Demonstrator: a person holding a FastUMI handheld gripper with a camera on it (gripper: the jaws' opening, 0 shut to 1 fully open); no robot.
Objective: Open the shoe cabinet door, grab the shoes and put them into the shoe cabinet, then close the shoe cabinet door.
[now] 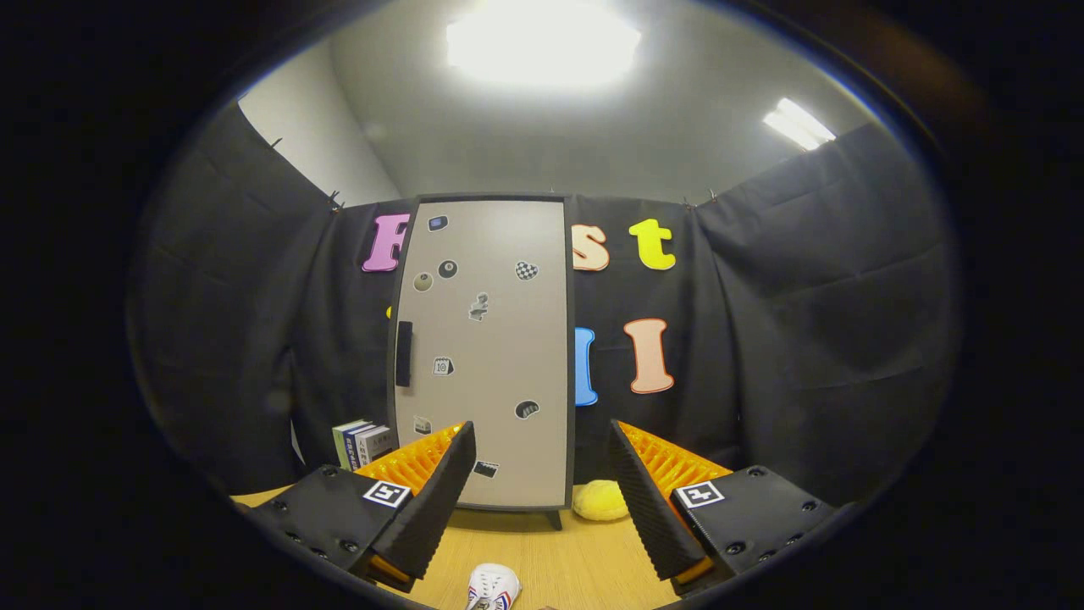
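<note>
Cabinet [484,352]: tall, flat-fronted, door closed, dark-framed pale panel with small stickers, black handle [404,353] on left edge; stands upright on short feet at far side of tabletop [584,551], against cloth wall. Shoe [493,586]: white, rounded toe, lying on wood-grain tabletop between tool fingers, near camera. Tool [542,470]: spread apart, holding nothing; ribbed inner faces. Open tabletop between shoe and cabinet. Yellow soft lump [600,500] just right of cabinet base; books [362,442] left.

Open tabletop [584,555] ahead; books [360,442] and yellow plush [600,500] flank closed cabinet [491,356]
</note>
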